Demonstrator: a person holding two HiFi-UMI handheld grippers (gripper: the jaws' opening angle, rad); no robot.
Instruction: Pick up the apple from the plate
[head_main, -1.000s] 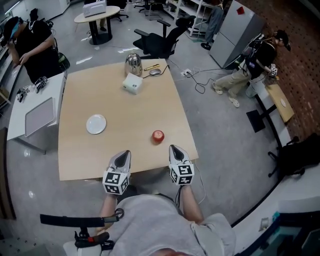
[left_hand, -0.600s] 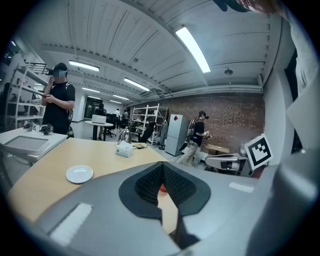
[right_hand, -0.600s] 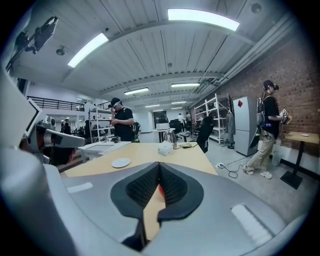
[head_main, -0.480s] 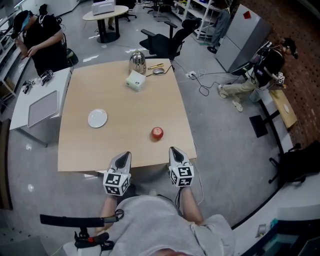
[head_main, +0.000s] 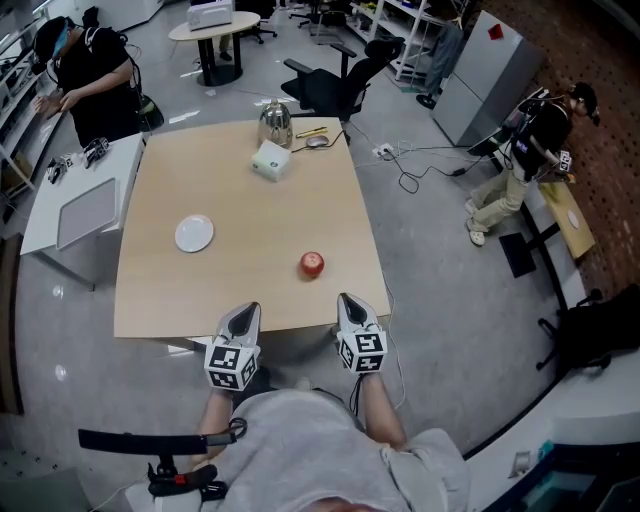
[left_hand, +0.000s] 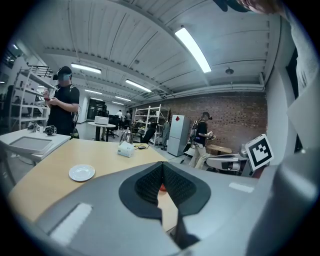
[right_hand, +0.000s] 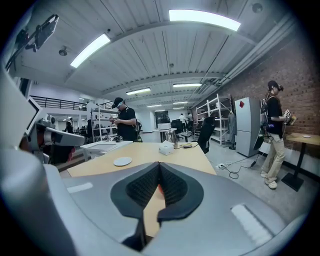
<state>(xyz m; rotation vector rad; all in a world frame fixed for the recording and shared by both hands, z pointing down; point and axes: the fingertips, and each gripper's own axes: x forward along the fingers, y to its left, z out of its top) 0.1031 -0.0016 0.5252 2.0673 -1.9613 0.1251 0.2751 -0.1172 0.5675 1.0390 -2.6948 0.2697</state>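
Pale wooden tabletop (head_main: 250, 210): round red apple (head_main: 311, 264) lying ahead of my right gripper (head_main: 348, 298), nearer than left gripper (head_main: 249, 307); both are sitting with jaws together, empty.

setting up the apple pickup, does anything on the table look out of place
Yes: the apple is not on the white plate. It sits on the bare table, well apart from the plate and nearer the right edge. Nothing looks spilled or damaged.
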